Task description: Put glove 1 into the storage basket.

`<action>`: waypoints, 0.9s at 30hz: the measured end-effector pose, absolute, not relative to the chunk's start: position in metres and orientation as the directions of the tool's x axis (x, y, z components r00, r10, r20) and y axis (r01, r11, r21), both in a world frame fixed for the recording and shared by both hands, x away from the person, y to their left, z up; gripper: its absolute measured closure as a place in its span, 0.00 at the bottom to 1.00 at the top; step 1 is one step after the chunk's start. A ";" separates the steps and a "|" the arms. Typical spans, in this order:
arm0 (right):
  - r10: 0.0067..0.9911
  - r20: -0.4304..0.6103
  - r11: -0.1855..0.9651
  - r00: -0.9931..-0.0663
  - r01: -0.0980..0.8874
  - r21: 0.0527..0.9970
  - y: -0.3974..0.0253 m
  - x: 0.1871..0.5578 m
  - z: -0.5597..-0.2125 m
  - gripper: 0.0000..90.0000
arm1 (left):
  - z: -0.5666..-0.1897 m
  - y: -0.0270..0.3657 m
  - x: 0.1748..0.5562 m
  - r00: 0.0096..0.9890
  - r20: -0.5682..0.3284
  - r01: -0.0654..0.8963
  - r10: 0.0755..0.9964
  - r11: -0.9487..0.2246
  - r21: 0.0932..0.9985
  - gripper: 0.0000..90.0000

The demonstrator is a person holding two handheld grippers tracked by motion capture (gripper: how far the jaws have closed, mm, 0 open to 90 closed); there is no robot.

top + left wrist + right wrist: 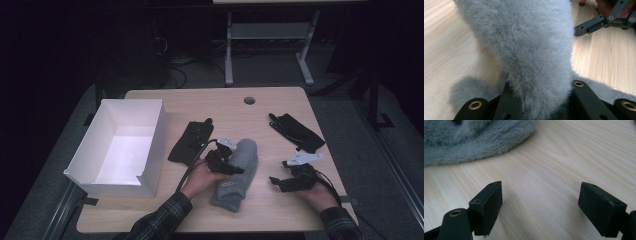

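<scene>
A grey fuzzy mitten [239, 175] lies lengthwise in the middle of the table. My left gripper [231, 168] comes at it from the left, and the jaws are shut on a fold of its fleece [531, 50]. My right gripper [278, 182] rests low on the wood to the right of the mitten, apart from it. It stands open [540, 205] with only bare table between its pads, and the mitten's edge [474, 142] is a short way ahead on the left. My right gripper's jaw [596, 23] appears beyond the mitten in the left gripper view.
A white open box [150, 145] stands at the table's left. One black glove [189, 142] lies between the box and the mitten, and another [297, 131] lies at the back right. A round hole [249, 100] is near the far edge.
</scene>
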State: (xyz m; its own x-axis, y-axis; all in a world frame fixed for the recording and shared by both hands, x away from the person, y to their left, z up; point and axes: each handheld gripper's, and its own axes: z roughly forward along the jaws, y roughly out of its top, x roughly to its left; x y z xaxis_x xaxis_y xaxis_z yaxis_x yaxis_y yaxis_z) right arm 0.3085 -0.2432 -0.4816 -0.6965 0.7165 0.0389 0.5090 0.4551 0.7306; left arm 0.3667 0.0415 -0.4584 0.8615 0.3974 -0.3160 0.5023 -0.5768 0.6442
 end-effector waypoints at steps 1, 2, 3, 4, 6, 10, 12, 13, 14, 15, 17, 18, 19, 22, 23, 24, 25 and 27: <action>0.716 0.039 0.455 -0.697 0.509 0.731 -0.243 0.308 -0.482 0.21 | -0.458 0.041 0.367 0.862 -0.316 0.502 0.397 -0.577 0.644 0.83; 0.717 0.040 0.454 -0.696 0.510 0.730 -0.243 0.308 -0.481 0.21 | -0.456 0.041 0.365 0.868 -0.300 0.490 0.396 -0.583 0.648 0.83; 0.717 0.041 0.454 -0.696 0.511 0.730 -0.243 0.308 -0.481 0.21 | -0.454 0.041 0.364 0.874 -0.287 0.479 0.393 -0.589 0.651 0.83; 0.717 0.040 0.454 -0.696 0.510 0.730 -0.243 0.309 -0.481 0.21 | -0.452 0.042 0.363 0.877 -0.279 0.471 0.390 -0.591 0.654 0.84; 0.717 0.041 0.454 -0.696 0.511 0.730 -0.243 0.308 -0.481 0.21 | -0.447 0.042 0.361 0.883 -0.271 0.460 0.382 -0.594 0.660 0.84; 0.718 0.040 0.454 -0.695 0.511 0.730 -0.243 0.309 -0.481 0.21 | -0.437 0.047 0.359 0.890 -0.265 0.447 0.372 -0.591 0.672 0.84; 0.718 0.040 0.453 -0.695 0.511 0.730 -0.243 0.309 -0.481 0.21 | -0.430 0.050 0.357 0.892 -0.259 0.440 0.370 -0.579 0.686 0.85; 0.718 0.041 0.453 -0.695 0.511 0.730 -0.243 0.309 -0.481 0.21 | -0.427 0.051 0.357 0.895 -0.256 0.434 0.365 -0.579 0.691 0.85; 0.718 0.040 0.453 -0.695 0.511 0.730 -0.243 0.309 -0.481 0.21 | -0.423 0.053 0.356 0.895 -0.255 0.431 0.366 -0.566 0.703 0.85; 0.719 0.040 0.453 -0.694 0.511 0.730 -0.243 0.309 -0.481 0.21 | -0.416 0.057 0.355 0.898 -0.246 0.422 0.364 -0.556 0.716 0.85; 0.719 0.041 0.453 -0.694 0.512 0.730 -0.243 0.309 -0.481 0.21 | -0.410 0.059 0.354 0.899 -0.244 0.418 0.363 -0.546 0.727 0.85; 0.720 0.039 0.453 -0.693 0.511 0.730 -0.243 0.309 -0.481 0.21 | -0.405 0.062 0.354 0.903 -0.233 0.407 0.360 -0.548 0.731 0.85; 0.721 0.042 0.450 -0.692 0.513 0.731 -0.243 0.309 -0.481 0.21 | -0.400 0.063 0.353 0.902 -0.232 0.407 0.364 -0.538 0.738 0.85; 0.723 0.040 0.449 -0.690 0.513 0.731 -0.243 0.309 -0.481 0.21 | -0.382 0.071 0.352 0.905 -0.212 0.391 0.368 -0.529 0.753 0.85; 0.723 0.039 0.450 -0.690 0.513 0.731 -0.243 0.309 -0.481 0.21 | -0.376 0.074 0.352 0.902 -0.214 0.396 0.376 -0.520 0.757 0.85; 0.722 0.037 0.452 -0.691 0.512 0.731 -0.243 0.309 -0.481 0.21 | -0.370 0.076 0.352 0.900 -0.210 0.396 0.382 -0.517 0.759 0.85; 0.723 0.038 0.451 -0.690 0.513 0.730 -0.243 0.309 -0.481 0.21 | -0.364 0.079 0.353 0.898 -0.205 0.397 0.390 -0.514 0.760 0.85; 0.723 0.038 0.451 -0.690 0.513 0.730 -0.243 0.309 -0.481 0.21 | -0.352 0.085 0.353 0.890 -0.194 0.400 0.412 -0.506 0.764 0.85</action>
